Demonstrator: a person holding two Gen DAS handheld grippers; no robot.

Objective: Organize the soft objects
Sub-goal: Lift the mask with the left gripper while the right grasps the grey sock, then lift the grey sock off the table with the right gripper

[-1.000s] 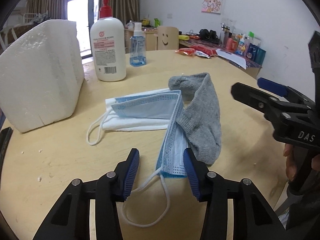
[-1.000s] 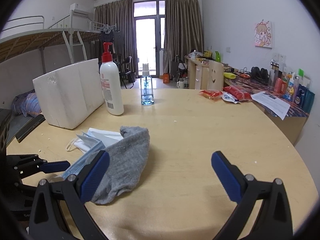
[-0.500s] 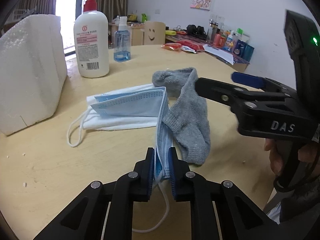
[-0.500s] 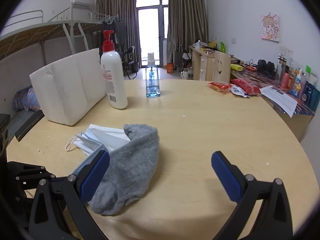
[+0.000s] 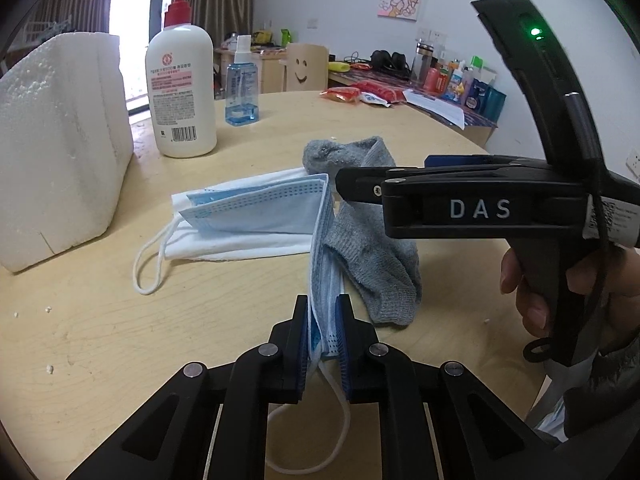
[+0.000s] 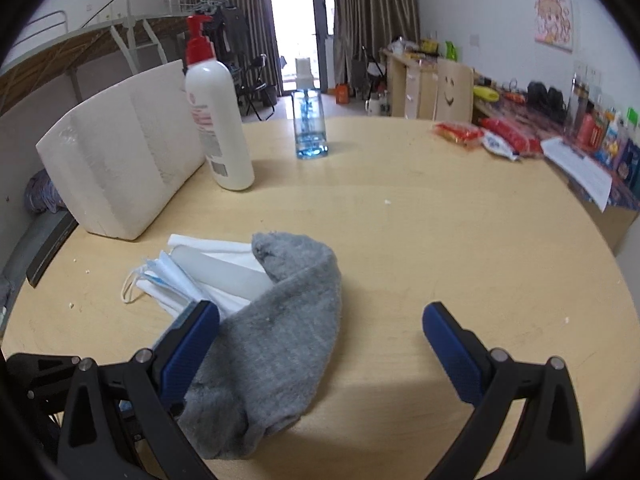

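My left gripper [image 5: 323, 334] is shut on the near edge of a blue face mask [image 5: 323, 280] and lifts that end off the round wooden table [image 5: 120, 320]. More masks [image 5: 256, 216] lie folded beside it, blue over white. A grey sock [image 5: 372, 256] lies against the masks on their right. My right gripper [image 6: 320, 340] is open and hovers over the sock [image 6: 280, 344], with its left finger [image 6: 188, 344] by the masks [image 6: 208, 276]. Its body [image 5: 480, 208] crosses the left wrist view above the sock.
A white foam block [image 5: 52, 168] stands at the left. A white lotion pump bottle [image 5: 180, 88] and a blue spray bottle [image 5: 242, 92] stand behind the masks. Snack packets [image 6: 480, 136] and papers [image 6: 580, 164] lie at the far right edge.
My left gripper closed on the blue mask and raised its near end. My right gripper moved in to the left over the sock and stayed open.
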